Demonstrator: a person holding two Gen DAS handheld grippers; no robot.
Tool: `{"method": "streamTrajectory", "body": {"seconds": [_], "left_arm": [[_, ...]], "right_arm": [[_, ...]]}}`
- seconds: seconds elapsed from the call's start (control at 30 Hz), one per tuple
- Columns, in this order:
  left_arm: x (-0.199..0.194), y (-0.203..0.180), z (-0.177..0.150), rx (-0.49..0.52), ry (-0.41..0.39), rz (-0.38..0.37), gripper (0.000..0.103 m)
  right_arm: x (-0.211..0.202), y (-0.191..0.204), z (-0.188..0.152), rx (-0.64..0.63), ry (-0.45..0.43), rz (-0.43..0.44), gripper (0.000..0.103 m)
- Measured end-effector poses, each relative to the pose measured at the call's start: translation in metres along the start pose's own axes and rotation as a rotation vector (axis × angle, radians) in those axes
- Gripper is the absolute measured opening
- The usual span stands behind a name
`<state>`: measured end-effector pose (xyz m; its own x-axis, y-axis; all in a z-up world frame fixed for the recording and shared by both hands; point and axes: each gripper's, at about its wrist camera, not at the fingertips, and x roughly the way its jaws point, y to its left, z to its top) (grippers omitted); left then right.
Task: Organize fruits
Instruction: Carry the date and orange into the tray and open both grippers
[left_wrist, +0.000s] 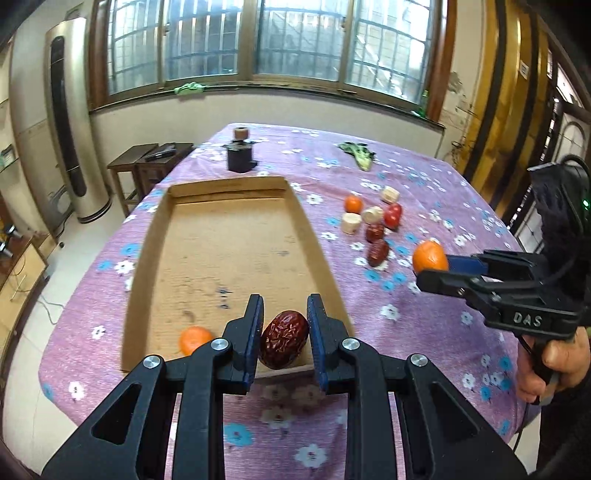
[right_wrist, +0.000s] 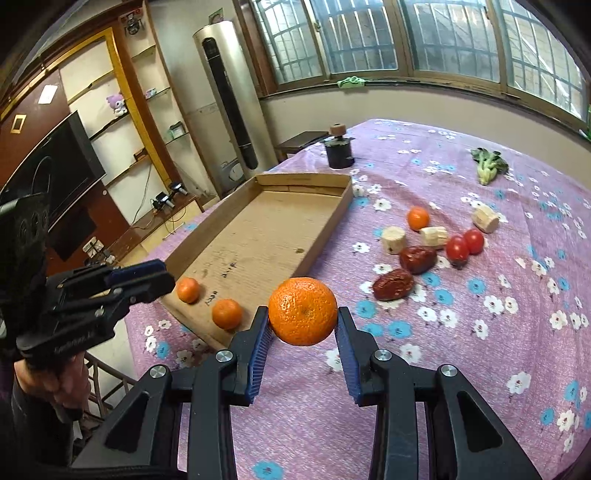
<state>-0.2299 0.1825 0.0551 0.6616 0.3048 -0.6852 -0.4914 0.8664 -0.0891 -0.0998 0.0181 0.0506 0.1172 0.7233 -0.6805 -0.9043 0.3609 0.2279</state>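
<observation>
Left fingers (left_wrist: 284, 325) gripping red date (left_wrist: 283, 339) above cardboard tray (left_wrist: 236, 184) near edge; right fingers (right_wrist: 303, 325) clamping mandarin (right_wrist: 303, 311) above bench (right_wrist: 461, 350).

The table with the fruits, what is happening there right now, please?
A person holds a gripper in each hand and sorts fruit into a cardboard tray. The left gripper is shut on a red date above the tray's near end. The right gripper is shut on a mandarin over the tablecloth. Two mandarins already lie in the tray; more dates, tomatoes and one mandarin wait on the cloth.
</observation>
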Motion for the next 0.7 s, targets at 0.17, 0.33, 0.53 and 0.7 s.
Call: {"method": "streamTrajectory", "body": {"seconds": [0.17,0.33,0.53,0.7], "left_arm": [[0.001,0.014,0.001,-0.029,0.0,0.025,0.022],[0.001,0.025,0.002,-0.047,-0.003,0.041,0.022],[0.005,0.036,0.001,-0.065,0.001,0.051,0.022],[0.005,0.045,0.003,-0.08,-0.001,0.059,0.022]], "right_arm": [[0.008,0.013,0.003,-0.022,0.007,0.019,0.036],[0.015,0.022,0.007,-0.035,0.015,0.033,0.036],[0.024,0.033,0.01,-0.055,0.024,0.05,0.036],[0.031,0.04,0.014,-0.067,0.034,0.061,0.036]]}}
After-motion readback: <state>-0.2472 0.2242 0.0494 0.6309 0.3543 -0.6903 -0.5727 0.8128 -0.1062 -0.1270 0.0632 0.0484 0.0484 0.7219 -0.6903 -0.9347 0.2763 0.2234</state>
